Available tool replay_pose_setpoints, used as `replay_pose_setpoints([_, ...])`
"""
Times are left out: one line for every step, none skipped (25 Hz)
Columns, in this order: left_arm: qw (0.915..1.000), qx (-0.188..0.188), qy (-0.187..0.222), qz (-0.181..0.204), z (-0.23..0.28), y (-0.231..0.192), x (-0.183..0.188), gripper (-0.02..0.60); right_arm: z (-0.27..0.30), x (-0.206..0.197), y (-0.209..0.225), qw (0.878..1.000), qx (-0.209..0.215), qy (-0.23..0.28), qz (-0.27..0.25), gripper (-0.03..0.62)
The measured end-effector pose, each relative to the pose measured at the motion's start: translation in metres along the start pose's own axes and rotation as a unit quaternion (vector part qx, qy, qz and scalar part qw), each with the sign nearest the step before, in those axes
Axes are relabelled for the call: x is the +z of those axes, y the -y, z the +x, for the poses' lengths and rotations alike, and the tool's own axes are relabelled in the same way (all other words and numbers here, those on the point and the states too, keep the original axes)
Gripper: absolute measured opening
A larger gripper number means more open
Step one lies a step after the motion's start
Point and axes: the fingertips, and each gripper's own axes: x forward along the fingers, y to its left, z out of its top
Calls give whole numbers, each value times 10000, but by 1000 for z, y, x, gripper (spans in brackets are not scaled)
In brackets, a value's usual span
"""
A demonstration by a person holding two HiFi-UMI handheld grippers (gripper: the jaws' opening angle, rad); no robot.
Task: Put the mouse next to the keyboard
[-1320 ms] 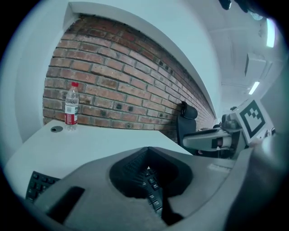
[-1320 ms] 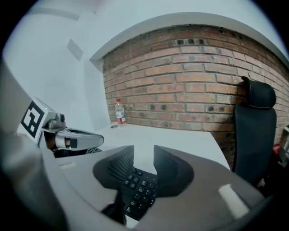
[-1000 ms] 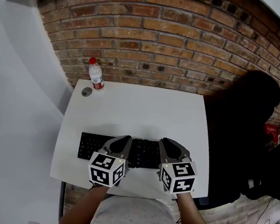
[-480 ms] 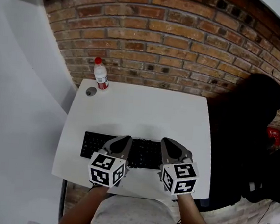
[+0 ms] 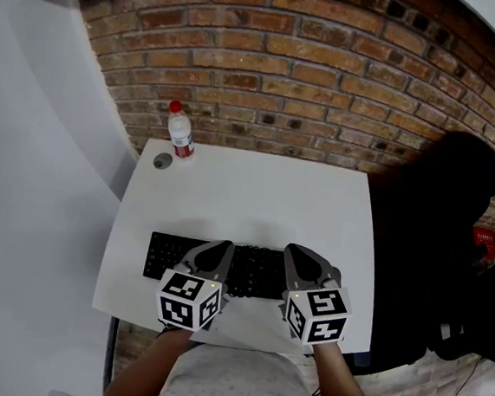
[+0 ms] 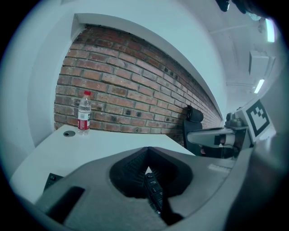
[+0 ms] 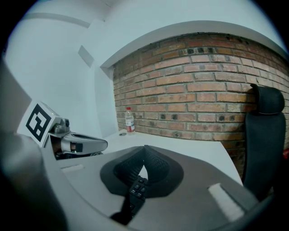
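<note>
Left gripper (image 5: pixel 224 246) and right gripper (image 5: pixel 292 249) are both pinched closed and empty, over the keyboard (image 5: pixel 165 256) running left-right at lower centre. No mouse visible anywhere, so can't tell which is nearer.

1. Head view is bright and evenly lit. The white table (image 5: pixel 257 194) runs close to blown out, but there's no hard glare.
2. Shadows are soft, with just a faint one on the table beyond the keyboard (image 5: pixel 162 256).
3. The chair (image 5: pixel 435 237) is a black blob with zero detail.
4. There's heavy fisheye everywhere: the brick wall (image 5: pixel 285 75) bows, and both gripper views have dark rounded edges.
5. Left gripper view has a cold bluish cast. Strip lights (image 6: pixel 259 85) glow overhead at upper right.
6. Right gripper view looks warmer, and the bricks are fairly crisp.
7. In both gripper views the close-up jaws look soft and murky.
</note>
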Motion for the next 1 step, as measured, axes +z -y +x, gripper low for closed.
replay_pose_setpoints([10000, 2, -5, -6, 0, 0, 0, -8, 0, 0, 0, 10000, 1, -2, -2, 6])
